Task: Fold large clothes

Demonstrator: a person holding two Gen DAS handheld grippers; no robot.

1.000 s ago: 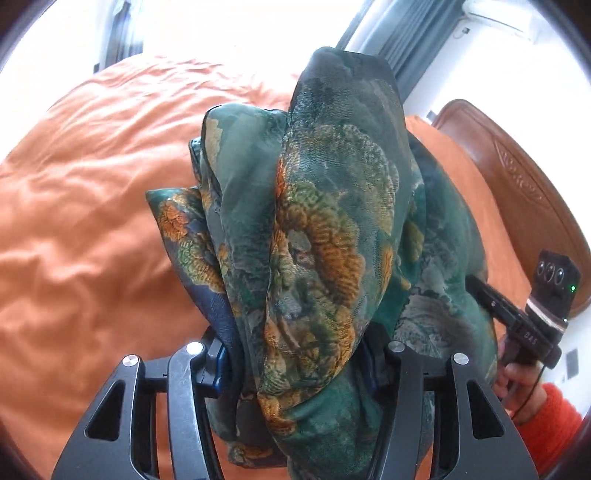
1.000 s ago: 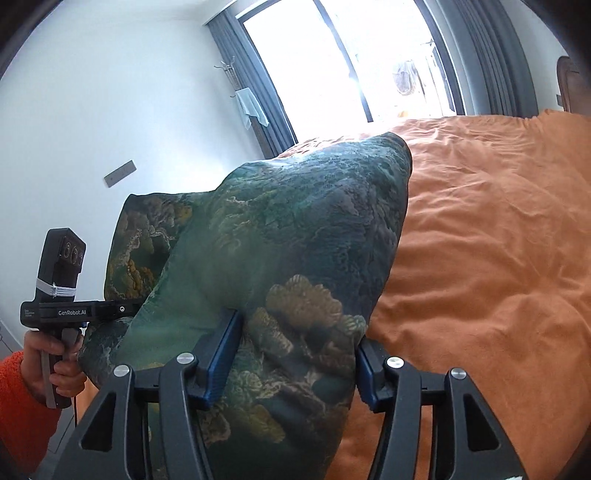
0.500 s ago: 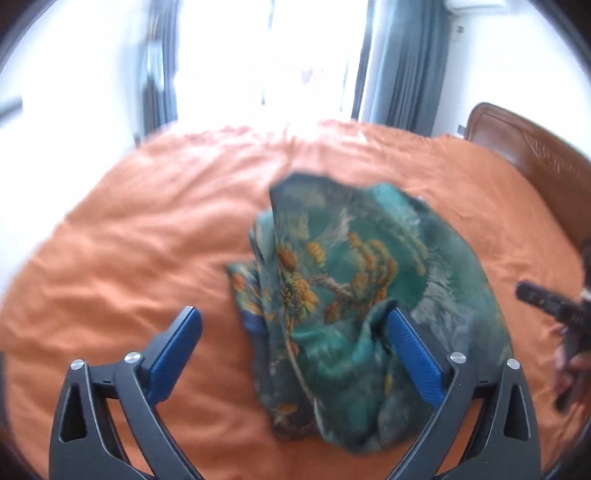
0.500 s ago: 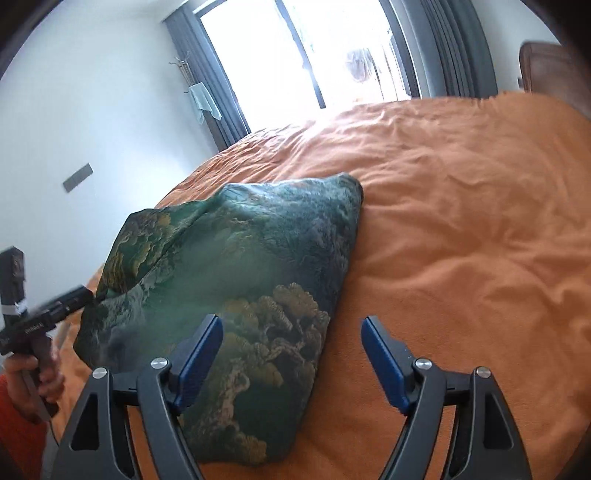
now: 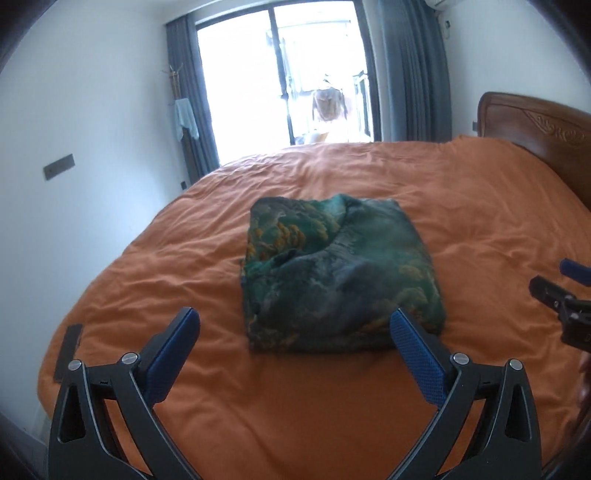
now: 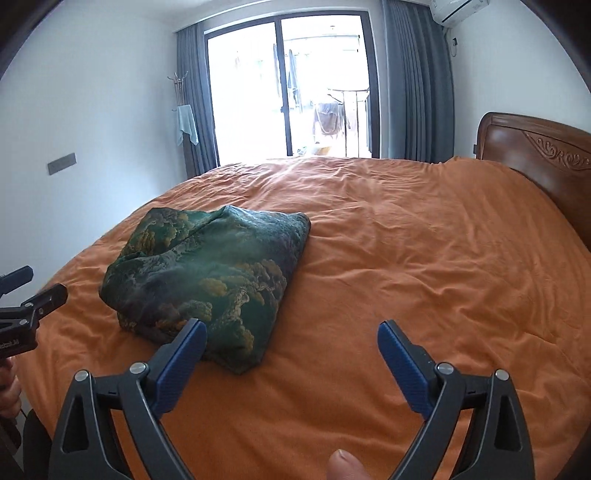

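Left wrist view, bottom of frame: left gripper (image 5: 295,328) spread wide, blue pads (image 5: 415,363) apart, nothing between them, only orange cover under the gap. Its jaws have just been opening. Right pad tip overlaps the near right corner of the garment in the picture; contact cannot be told.

Right wrist view, bottom of frame: right gripper (image 6: 291,332) also wide, jaws have just been opening, nothing gripped. Left pad tip overlaps the garment's near edge in the picture; the gap itself shows bare bedding. A fingertip (image 6: 345,465) pokes in at bottom centre.

Each gripper shows in the other's view: right one at the right edge of the left view, mid height, left one at the left edge of the right view, mid height; a bit of hand (image 6: 9,391) below it, blurred.

Middle: folded garment (image 5: 340,273), green with orange-gold landscape print, lies flat on the orange bed cover (image 5: 480,221), a rough square bundle, centre frame in left view, centre-left in right view (image 6: 210,280). Free of both grippers. Cover is wrinkled.

Lower left of left view: dark flat rectangle (image 5: 68,352) on the bed edge, unclear what.

Far: carved wooden headboard (image 6: 539,155) at right. Glass sliding door (image 6: 291,85) top centre, bright, grey curtains (image 6: 417,81) either side. White wall at left with a grey plate (image 6: 61,163); a coat stand with a light blue cloth (image 6: 186,123) by the left curtain. Air conditioner (image 6: 456,7) at top right.
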